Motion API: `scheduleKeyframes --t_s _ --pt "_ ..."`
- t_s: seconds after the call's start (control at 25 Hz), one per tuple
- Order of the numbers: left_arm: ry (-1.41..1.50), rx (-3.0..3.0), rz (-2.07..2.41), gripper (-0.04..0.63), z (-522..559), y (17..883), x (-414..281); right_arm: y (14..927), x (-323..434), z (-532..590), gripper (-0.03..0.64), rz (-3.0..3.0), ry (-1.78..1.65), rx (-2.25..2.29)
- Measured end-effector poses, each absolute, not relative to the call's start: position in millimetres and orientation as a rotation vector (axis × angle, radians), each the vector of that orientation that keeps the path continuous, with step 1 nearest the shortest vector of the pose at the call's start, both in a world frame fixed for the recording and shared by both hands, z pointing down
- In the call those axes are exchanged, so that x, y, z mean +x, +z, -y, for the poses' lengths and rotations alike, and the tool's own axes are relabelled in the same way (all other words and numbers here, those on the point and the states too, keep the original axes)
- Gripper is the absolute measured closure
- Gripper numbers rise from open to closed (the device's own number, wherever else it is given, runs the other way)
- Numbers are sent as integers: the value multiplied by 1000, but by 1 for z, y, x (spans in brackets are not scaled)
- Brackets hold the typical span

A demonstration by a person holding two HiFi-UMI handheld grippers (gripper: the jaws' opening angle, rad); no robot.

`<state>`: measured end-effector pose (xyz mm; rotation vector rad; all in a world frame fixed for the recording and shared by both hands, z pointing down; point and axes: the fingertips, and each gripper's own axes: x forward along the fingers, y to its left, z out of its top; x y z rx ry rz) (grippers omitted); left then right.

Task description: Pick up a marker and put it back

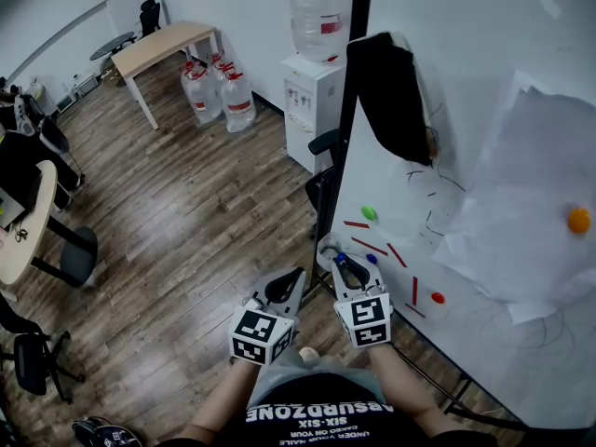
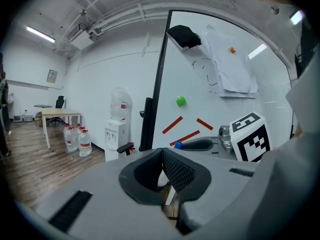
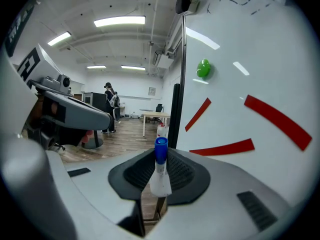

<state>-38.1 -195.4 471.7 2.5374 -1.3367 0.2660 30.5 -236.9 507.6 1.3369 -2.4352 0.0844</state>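
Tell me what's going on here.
A person stands at a whiteboard with a hand-held gripper in each hand. The right hand-held gripper is shut on a blue-capped marker, close to the board near the red strips and the green magnet. The left hand-held gripper is shut and empty, off to the side.

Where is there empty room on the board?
Bare white lies between the black cloth and the green magnet. It is crowded lower down, round the red strips, and the paper covers the right side.
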Motion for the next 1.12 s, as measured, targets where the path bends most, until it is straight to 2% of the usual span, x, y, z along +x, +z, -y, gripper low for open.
scheduleKeyframes --t_s 0.68,0.88,1.12 --pt "267 2527 1347 586 194 473 -44 522 24 235 552 2417 101 1298" --pt "266 2532 1346 586 192 471 -44 517 22 234 522 2430 98 1299" --pt "273 2538 1341 587 189 471 -43 505 22 236 517 2452 75 1322"
